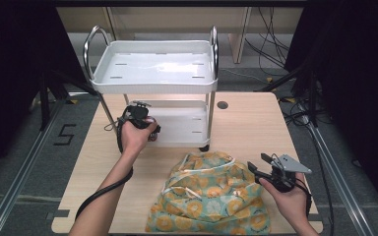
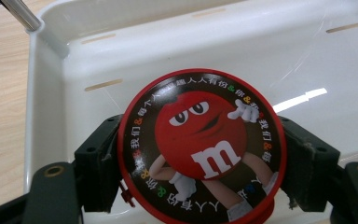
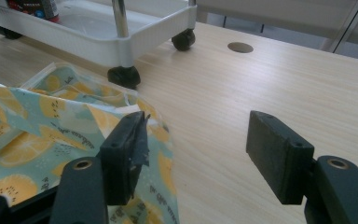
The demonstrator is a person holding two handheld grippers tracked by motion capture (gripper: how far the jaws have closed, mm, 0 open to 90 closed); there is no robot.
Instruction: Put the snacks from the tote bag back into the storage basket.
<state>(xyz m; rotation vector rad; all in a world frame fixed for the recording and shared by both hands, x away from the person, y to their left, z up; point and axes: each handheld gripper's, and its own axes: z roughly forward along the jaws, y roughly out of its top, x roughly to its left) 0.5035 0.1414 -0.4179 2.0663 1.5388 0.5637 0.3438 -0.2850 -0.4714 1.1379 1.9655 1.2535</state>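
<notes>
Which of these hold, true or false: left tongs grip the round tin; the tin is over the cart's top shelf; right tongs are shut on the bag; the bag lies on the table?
1. The left tongs grip the round red tin by its sides. True.
2. The tin is over the cart's top shelf. False: it hangs over the lower shelf.
3. The right tongs are shut on the bag. False: they are open, beside the lemon-print bag.
4. The bag lies on the table. True.
</notes>
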